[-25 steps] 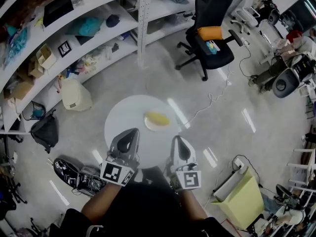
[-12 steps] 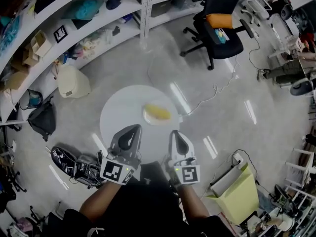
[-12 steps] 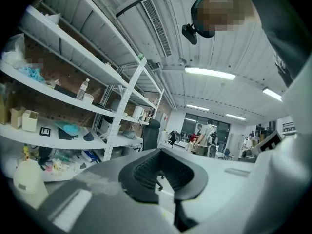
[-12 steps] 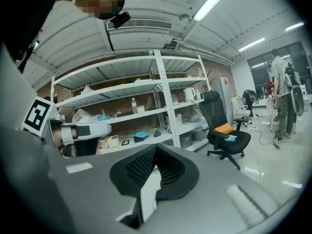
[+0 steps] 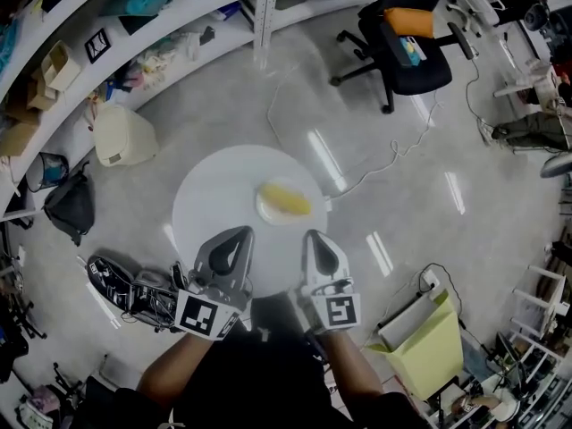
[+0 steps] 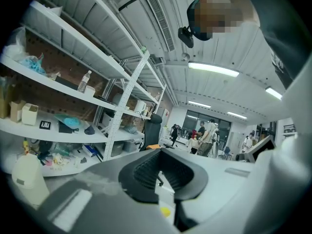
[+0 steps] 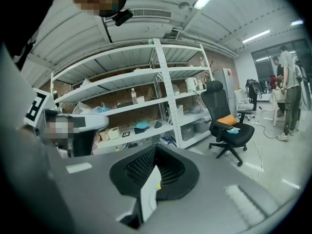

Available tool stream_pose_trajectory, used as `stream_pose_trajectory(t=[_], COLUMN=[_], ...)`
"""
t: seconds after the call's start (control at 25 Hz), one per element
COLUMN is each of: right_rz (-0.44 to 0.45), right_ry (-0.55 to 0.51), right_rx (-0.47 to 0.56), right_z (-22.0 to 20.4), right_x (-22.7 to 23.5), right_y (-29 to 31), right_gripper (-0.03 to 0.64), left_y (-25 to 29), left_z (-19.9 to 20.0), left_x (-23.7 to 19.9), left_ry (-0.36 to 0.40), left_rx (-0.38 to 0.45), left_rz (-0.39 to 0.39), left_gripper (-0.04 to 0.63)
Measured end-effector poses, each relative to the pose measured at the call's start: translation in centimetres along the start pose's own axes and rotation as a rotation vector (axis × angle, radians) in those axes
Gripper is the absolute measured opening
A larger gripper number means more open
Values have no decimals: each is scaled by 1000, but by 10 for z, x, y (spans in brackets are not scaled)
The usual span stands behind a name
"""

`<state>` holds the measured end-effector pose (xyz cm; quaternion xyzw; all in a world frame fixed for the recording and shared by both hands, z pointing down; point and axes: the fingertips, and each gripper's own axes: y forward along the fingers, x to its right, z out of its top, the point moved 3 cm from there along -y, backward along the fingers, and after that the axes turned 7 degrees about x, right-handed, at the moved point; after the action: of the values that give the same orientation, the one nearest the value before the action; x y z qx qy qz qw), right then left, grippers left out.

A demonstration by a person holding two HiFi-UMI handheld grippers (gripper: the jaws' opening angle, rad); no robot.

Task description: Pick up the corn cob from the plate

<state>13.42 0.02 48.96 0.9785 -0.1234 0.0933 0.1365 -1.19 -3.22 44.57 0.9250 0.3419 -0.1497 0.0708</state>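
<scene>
Overhead only — corn cob (image 5: 287,201) lying whole on its plate (image 5: 264,211).

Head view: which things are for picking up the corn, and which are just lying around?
For the job: corn cob, plate, left gripper, right gripper.

Just lying about: office chair, shelves, white bin, black bag, yellow-green box.

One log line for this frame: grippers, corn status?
phase: pre-grasp | left gripper: shut, empty | right gripper: shut, empty | corn cob: on plate, untouched | grippers: short of plate
</scene>
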Motion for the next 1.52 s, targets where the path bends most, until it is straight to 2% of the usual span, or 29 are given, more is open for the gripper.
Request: stream_pose_trajectory(t=[0.36, 0.64, 0.8, 1.04, 1.52], right_rz=[0, 30, 22, 38, 74], right_ry=[-10, -22, -20, -27, -112], right_rx=[-58, -118, -142, -176, -310], right_z=[-39, -74, -82, -98, -134], right_x=[15, 20, 25, 25, 31], right_y=[27, 49, 61, 73, 96], right_gripper=[9, 9, 9, 8, 9], left_y=[15, 22, 25, 25, 31], left_z=[-16, -26, -32, -38, -49], left_x=[-14, -30, -34, -37, -42], left_ry=[-35, -25, -53, -48, -59], left_rx=[-17, -1, -24, -33, -45], left_rz=[6, 9, 23, 14, 10], left_gripper=[2, 2, 2, 2, 2])
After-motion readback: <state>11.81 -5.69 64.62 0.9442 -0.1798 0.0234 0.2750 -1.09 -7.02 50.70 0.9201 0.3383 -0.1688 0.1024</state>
